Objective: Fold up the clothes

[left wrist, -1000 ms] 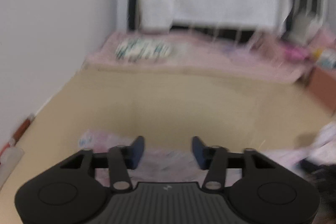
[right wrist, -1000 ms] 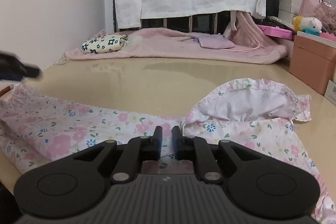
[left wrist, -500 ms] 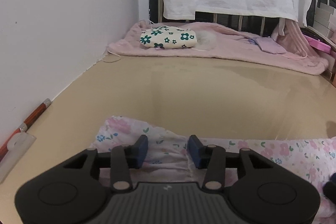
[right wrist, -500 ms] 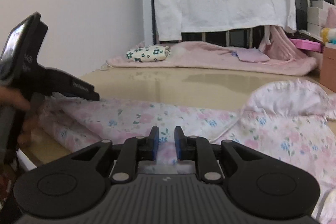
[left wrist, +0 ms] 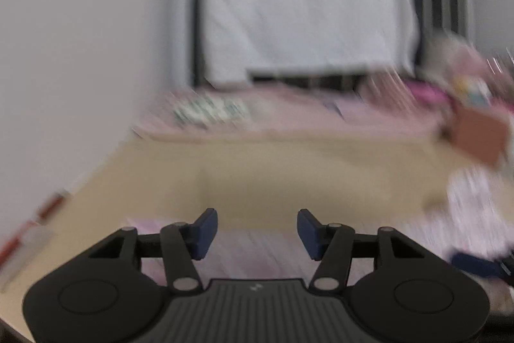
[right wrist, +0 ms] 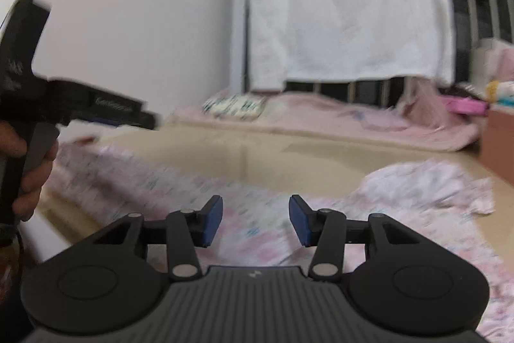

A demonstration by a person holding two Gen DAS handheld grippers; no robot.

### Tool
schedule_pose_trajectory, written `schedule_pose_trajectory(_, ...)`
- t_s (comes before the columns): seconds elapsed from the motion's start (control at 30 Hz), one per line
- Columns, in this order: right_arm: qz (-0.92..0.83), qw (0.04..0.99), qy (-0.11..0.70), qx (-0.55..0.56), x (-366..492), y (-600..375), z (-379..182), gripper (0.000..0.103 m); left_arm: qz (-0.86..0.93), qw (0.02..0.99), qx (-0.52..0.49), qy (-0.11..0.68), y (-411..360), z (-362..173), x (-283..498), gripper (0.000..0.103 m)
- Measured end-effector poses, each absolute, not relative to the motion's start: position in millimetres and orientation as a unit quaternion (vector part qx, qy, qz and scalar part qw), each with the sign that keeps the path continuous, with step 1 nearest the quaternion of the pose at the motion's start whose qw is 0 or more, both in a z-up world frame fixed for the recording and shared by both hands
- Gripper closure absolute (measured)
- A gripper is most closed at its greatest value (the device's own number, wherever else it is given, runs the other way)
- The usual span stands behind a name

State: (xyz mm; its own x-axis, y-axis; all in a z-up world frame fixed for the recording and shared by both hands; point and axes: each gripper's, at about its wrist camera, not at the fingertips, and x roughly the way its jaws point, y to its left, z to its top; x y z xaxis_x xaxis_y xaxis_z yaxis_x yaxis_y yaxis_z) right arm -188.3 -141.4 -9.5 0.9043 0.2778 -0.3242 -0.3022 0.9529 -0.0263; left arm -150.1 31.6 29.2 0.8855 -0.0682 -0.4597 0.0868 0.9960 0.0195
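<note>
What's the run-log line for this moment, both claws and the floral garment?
left claw: closing, nothing gripped | right claw: opening, nothing gripped | floral garment: on table, under both claws, unfolded

Left wrist view motion-blurred throughout; pink floral garment (left wrist: 244, 249) smeared, print unreadable; green-patterned folded cloth (left wrist: 208, 111) blurred; person's hand (right wrist: 29, 179) cut off at left edge.

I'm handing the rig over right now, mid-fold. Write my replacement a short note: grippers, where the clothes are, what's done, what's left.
Left gripper: jaws apart and closing, nothing pinched, hovering over one end of the pink floral garment.
Right gripper: jaws opening, pads off the cloth, garment lying below.
The garment lies stretched across the near edge of the beige table, its far-right part bunched up.
Done: not clear; no neat fold shows.
Left: regrip and fold it. Both views are blurred, so check the edges first.
</note>
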Motion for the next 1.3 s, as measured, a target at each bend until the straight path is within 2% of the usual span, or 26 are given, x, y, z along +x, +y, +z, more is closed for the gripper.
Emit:
schedule_pose_trajectory(0.07,0.145,0.971,0.183,-0.053,-182,-136,-20,0.061,-0.039,0.966,0.041,0.254,30,12,-152,0.074)
schedule_pose_trajectory(0.1,0.137,0.973,0.179,-0.055,-183,-138,-21,0.061,-0.038,0.964,0.05,0.257,29,5,-154,0.074)
schedule_pose_trajectory(0.27,0.083,0.985,0.153,-0.008,-220,-182,-1,0.059,-0.028,0.97,0.045,0.237,34,-4,-163,0.073)
schedule_pose_trajectory(0.4,0.028,0.983,0.18,0.001,-249,-213,-1,0.059,0.021,0.968,0.063,0.24,19,3,-160,0.069)
schedule_pose_trajectory(0.5,0.016,0.981,0.193,-0.023,-263,-220,-4,0.059,0.048,0.981,0.043,0.184,6,17,-174,0.069)
schedule_pose_trajectory(0.57,0.016,0.978,0.206,-0.022,-257,-219,-5,0.061,0.015,0.982,0.029,0.186,-4,21,-176,0.068)
schedule_pose_trajectory(0.67,0.016,0.975,0.219,-0.024,-242,-214,-8,0.074,-0.032,0.97,0.027,0.241,-14,11,-163,0.068)
schedule_pose_trajectory(0.7,0.016,0.974,0.223,-0.025,-237,-212,-9,0.075,-0.036,0.966,0.027,0.256,-16,6,-158,0.069)
schedule_pose_trajectory(0.9,0.01,0.967,0.254,-0.02,-204,-211,-5,0.074,-0.022,0.96,0.033,0.277,-17,5,-134,0.063)
schedule_pose_trajectory(1.07,0.016,0.962,0.269,-0.036,-185,-219,-2,0.06,-0.034,0.947,0.029,0.318,1,10,-98,0.061)
schedule_pose_trajectory(1.13,0.018,0.96,0.278,-0.034,-183,-231,1,0.06,-0.031,0.945,0.029,0.325,7,10,-87,0.056)
schedule_pose_trajectory(1.17,0.013,0.96,0.279,-0.032,-184,-239,1,0.06,-0.029,0.944,0.026,0.327,10,10,-82,0.049)
schedule_pose_trajectory(1.3,0.025,0.966,0.256,-0.034,-209,-255,10,0.06,-0.03,0.944,0.025,0.326,17,9,-71,0.043)
